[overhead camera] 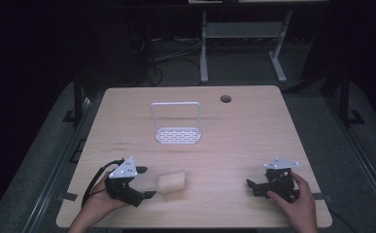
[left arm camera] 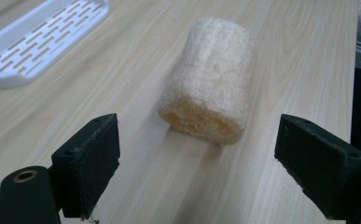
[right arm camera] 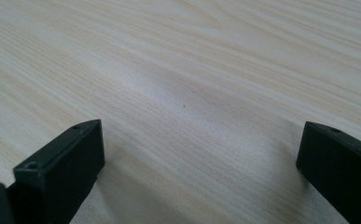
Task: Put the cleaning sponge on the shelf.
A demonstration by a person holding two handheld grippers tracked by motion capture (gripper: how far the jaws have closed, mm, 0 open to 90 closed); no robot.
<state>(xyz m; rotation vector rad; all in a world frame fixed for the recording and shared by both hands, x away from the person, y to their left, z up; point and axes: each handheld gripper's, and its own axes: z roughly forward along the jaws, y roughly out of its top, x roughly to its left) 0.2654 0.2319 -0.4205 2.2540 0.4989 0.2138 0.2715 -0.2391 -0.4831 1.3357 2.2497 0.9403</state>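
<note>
In the lower centre of the high view we see the loofah roll [overhead camera: 172,183] lying on the table [overhead camera: 234,126], just right of the left gripper [overhead camera: 144,182]. Its jaws are wide apart and hold nothing. In the left gripper view the roll's long axis runs away from the jaws. The right gripper [overhead camera: 255,187], also spread and unloaded, is well apart.

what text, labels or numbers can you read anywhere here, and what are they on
None can be read.
Table: a small dark mark near its left part, at, may be print, but it is too small and blurred to read.
Loofah sponge, white slotted rack, left gripper and right gripper: no lettering visible on any of them.
</note>
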